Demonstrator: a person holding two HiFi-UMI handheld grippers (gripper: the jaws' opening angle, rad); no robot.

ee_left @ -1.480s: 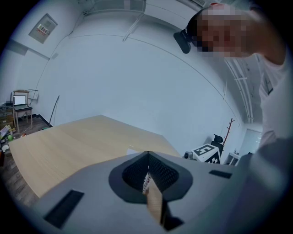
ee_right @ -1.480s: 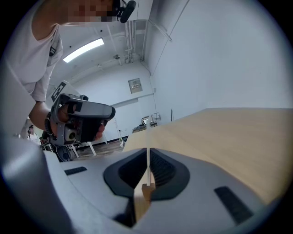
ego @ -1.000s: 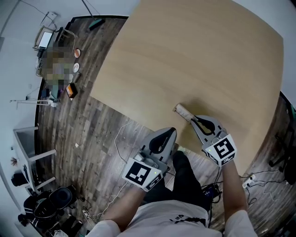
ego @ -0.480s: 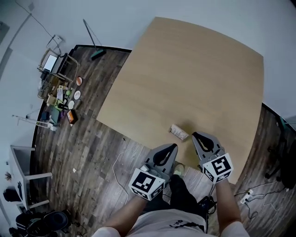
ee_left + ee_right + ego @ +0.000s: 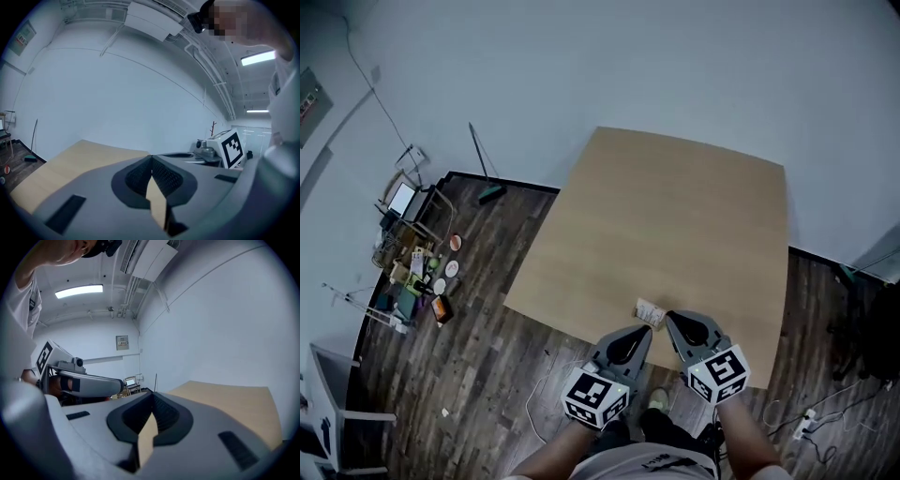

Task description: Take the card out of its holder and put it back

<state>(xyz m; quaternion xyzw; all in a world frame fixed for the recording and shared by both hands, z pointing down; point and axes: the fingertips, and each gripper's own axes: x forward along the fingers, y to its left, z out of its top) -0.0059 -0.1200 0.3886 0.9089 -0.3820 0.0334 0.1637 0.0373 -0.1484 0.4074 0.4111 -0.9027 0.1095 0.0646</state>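
Wooden tabletop [image 5: 675,216], card holder [image 5: 650,313] lying at its near edge.
Left gripper [image 5: 640,335] and right gripper [image 5: 674,322] both closed, empty, just beside it.

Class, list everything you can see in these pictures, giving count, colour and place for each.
table: one, light wood, centre
card holder: one, pale, on the table near its front edge, close to both tool tips
broom: one, dark handle, green head, by the wall at left
cluttered rack: one, mixed colours, on the dark plank floor, far left
left tool: one, grey, shut, empty
right tool: one, grey, shut, empty
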